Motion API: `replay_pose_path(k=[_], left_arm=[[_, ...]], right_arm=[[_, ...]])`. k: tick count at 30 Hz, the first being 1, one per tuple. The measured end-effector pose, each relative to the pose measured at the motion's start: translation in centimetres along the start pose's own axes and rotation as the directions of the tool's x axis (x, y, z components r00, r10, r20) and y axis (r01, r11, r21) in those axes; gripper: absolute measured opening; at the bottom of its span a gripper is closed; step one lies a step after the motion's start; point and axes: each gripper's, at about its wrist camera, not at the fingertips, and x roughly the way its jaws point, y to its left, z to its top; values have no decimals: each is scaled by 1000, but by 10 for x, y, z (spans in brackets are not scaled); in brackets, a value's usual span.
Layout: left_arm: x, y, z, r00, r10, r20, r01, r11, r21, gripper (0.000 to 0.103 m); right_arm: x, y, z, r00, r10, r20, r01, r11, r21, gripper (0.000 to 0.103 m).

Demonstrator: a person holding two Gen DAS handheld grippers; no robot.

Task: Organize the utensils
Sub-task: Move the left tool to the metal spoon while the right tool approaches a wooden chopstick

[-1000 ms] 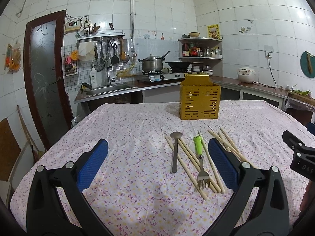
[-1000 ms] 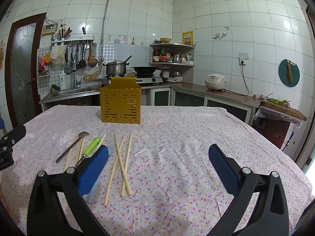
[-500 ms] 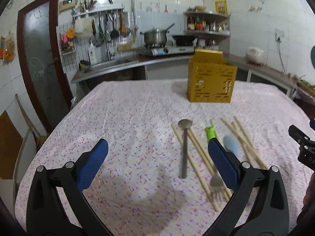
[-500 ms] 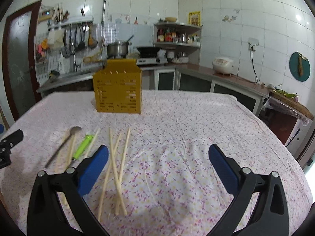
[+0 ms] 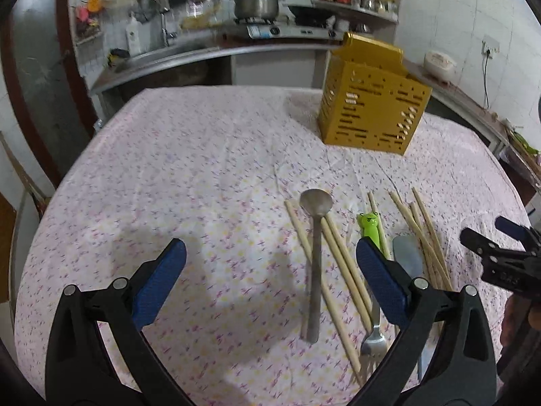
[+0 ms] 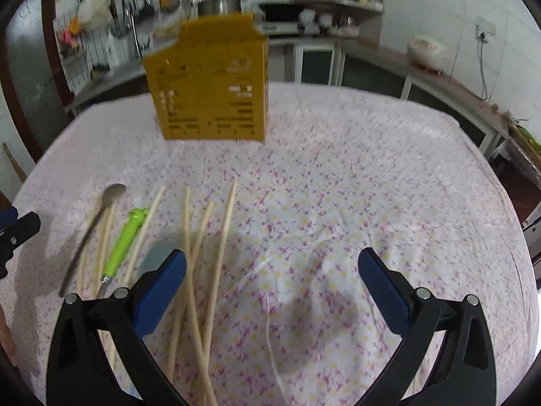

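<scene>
A yellow perforated utensil holder (image 5: 372, 108) stands upright at the far side of the table; it also shows in the right wrist view (image 6: 209, 84). On the flowered cloth lie a metal spoon (image 5: 314, 253), a fork with a green frog handle (image 5: 370, 233), a grey-blue spatula (image 5: 407, 258) and several wooden chopsticks (image 5: 341, 267). My left gripper (image 5: 270, 284) is open and empty, hovering above the spoon and chopsticks. My right gripper (image 6: 270, 287) is open and empty, with chopsticks (image 6: 203, 253) under its left finger; the green fork (image 6: 125, 240) and spoon (image 6: 91, 233) lie to its left.
The table carries a pink flowered cloth (image 5: 203, 176). Behind it runs a kitchen counter with a sink (image 5: 162, 57), a stove with a pot (image 5: 260, 3) and a rice cooker (image 5: 439, 64). The right gripper's tip shows at the left view's right edge (image 5: 500, 257).
Both grippers have tilted down and moved closer to the table, so the utensils look larger and nearer. Both stay open. Nothing on the table has moved.
</scene>
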Motion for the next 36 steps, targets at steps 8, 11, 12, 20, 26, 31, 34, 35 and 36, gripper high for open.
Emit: replay_pose_path(k=[8,11,12,20,26,31,34,35,36], left_arm=[[43,-10,8,987,-41,-155,41,999,-3,74],[53,-16,9,981,-46,-189,49,999,8,68],[56,-16,11,979,-46,-198,48,999,8,66],[76,-28,26,966,-30,-256,40,999,34,56],[89,-28,27,948,-47,-316,59,998,28,39],[95,-29,32,944,-42,-328,55,998,30,32],[100,-33,36,938,-31,-345,52,997,49,27],[101,-34,37,936,-34,-350,55,997,48,27],[102,-34,38,934,-39,-355,58,997,46,26]], right_arm=[[38,-5,19,990,53,-134,-48,998,44,88],[47,0,25,979,84,-184,-76,996,51,76],[49,3,27,976,93,-196,-85,995,47,75],[68,16,45,952,105,-286,-101,995,29,57],[79,25,51,936,85,-342,-90,996,1,41],[83,35,54,928,82,-365,-95,995,-19,24],[83,41,58,921,82,-380,-103,994,-34,15],[82,43,60,921,79,-382,-102,994,-41,13],[82,42,60,920,73,-384,-99,994,-47,12]])
